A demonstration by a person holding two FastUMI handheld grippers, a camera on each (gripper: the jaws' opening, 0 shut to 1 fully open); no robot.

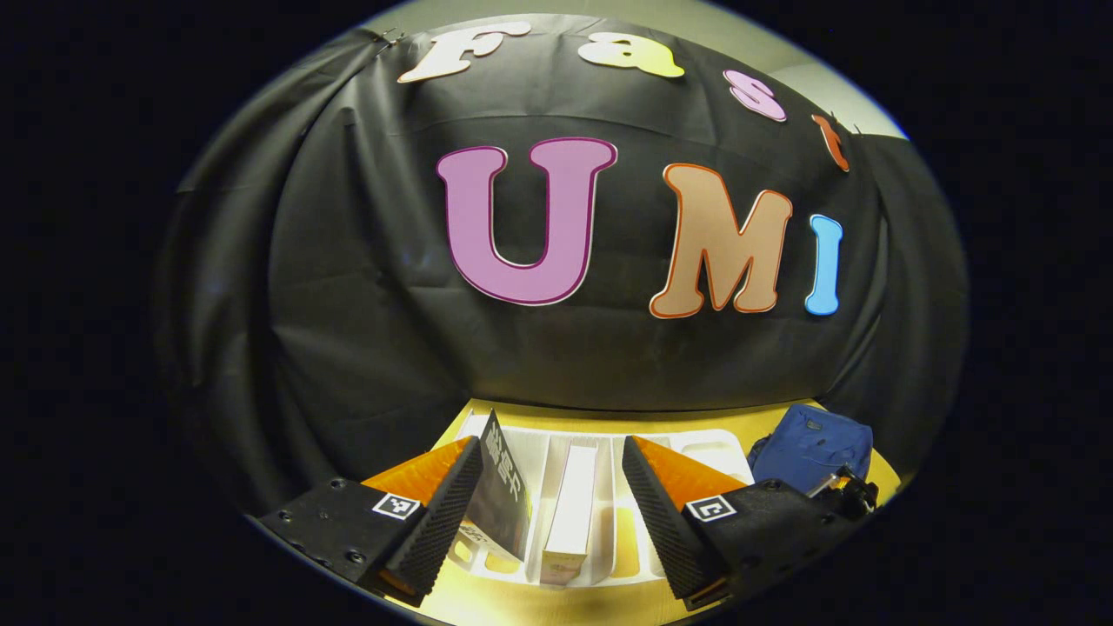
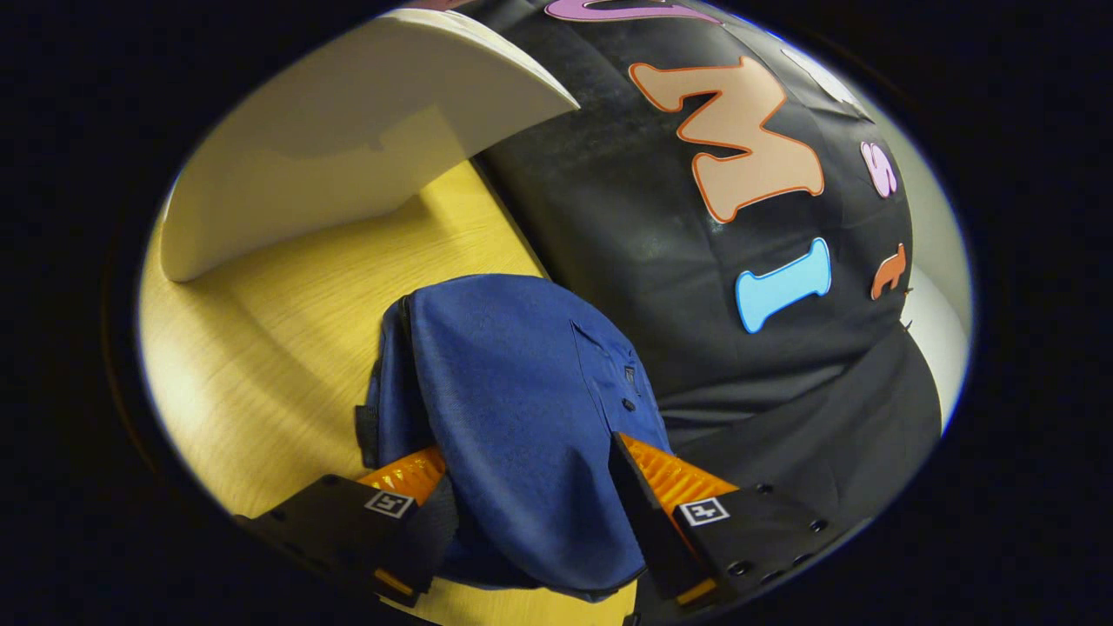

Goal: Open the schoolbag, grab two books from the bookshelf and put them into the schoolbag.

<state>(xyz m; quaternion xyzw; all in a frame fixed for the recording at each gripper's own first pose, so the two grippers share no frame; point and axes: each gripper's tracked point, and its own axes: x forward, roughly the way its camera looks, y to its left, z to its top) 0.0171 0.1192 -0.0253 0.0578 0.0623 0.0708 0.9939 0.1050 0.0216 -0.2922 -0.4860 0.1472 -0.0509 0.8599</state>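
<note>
In the left gripper view, the left gripper (image 1: 548, 496) is spread wide at the lower centre of the frame, above a white bookshelf (image 1: 709, 445) holding 2 upright books: a dark book (image 1: 504, 496) and a pale book (image 1: 571, 513). The schoolbag (image 1: 813, 445) sits at the lower right on the wooden table (image 1: 522, 604).

In the right gripper view, the right gripper (image 2: 530, 500) straddles the schoolbag (image 2: 522, 391) at the lower centre; both fingers appear to press its fabric, though contact is partly hidden. The bookshelf's white side panel (image 2: 348, 148) fills the upper left.

bookshelf (image 1: 600, 513) on table (image 2: 287, 348) | two books (image 1: 574, 513) upright in it | schoolbag (image 1: 813, 448) to its right
</note>
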